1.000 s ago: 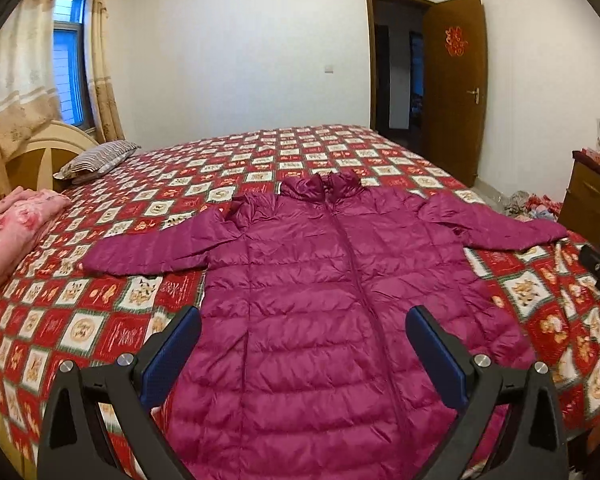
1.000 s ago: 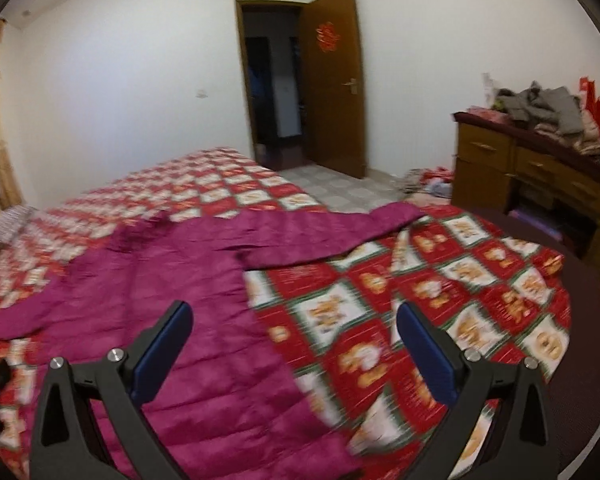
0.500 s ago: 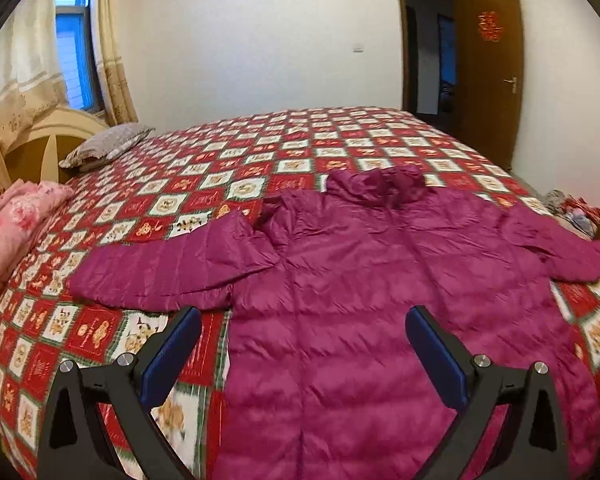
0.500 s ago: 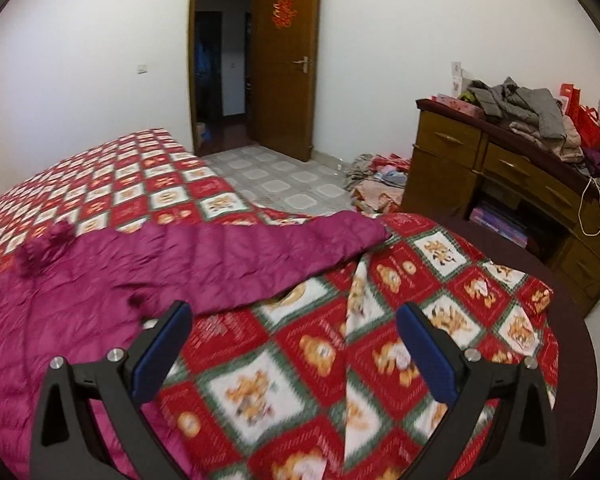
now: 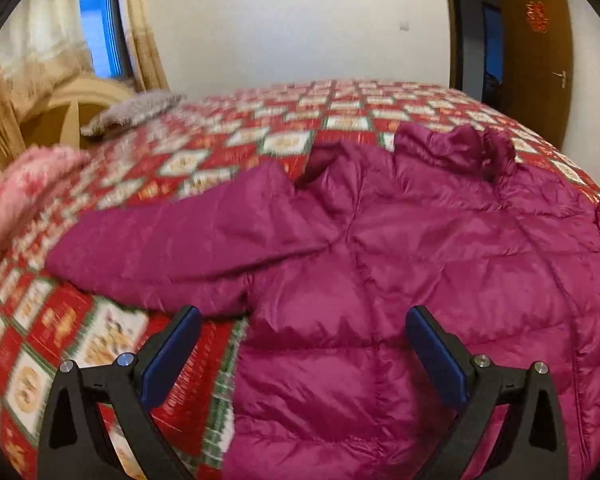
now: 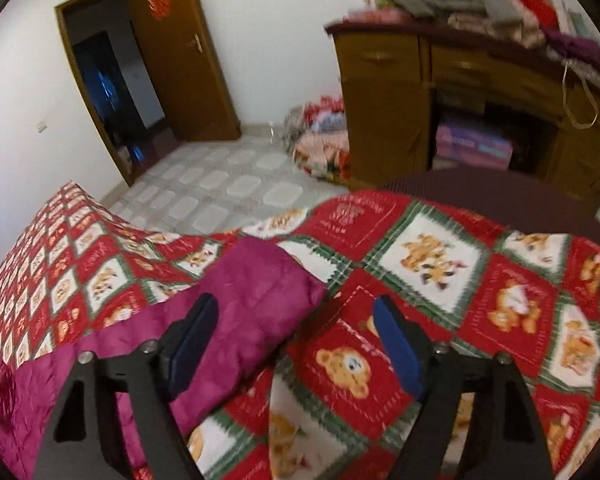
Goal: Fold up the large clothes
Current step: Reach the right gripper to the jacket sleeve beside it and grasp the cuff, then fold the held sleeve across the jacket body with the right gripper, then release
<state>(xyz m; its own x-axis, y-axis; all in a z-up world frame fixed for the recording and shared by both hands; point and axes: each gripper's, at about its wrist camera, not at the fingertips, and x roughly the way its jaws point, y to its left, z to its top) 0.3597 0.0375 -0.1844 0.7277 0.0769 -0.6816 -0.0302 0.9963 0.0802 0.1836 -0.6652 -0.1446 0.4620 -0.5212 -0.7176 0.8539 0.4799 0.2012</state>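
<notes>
The magenta puffer jacket is lying spread flat on the patterned bedspread, front side up, with the collar pointing to the far side of the bed; its one sleeve is stretching out toward the pink blanket, and the other sleeve end is lying near the corner of the bed close to the wooden dresser

The left gripper is hovering with its jaws wide apart above the place where sleeve and body are meeting, and it is holding nothing; the right gripper is also standing wide open and empty, with the sleeve cuff lying just between and below its blue pads

What could be going wrong, in my judgement: the shiny quilted fabric is looking slippery and thick, so a shallow pinch on the cuff may be sliding off when the sleeve is being lifted; the jaws may also be catching the bedspread together with the cuff, because the cuff is resting directly on it, and then the cover would be dragged along; the trapped air in the padding may be making a fold spring open again

As for writing, the red squares of the bedspread are carrying some small lettering, but it is too blurred to read; a red paper ornament is hanging on the door, probably a character, yet I cannot tell which one; no brand label on the jacket is showing
</notes>
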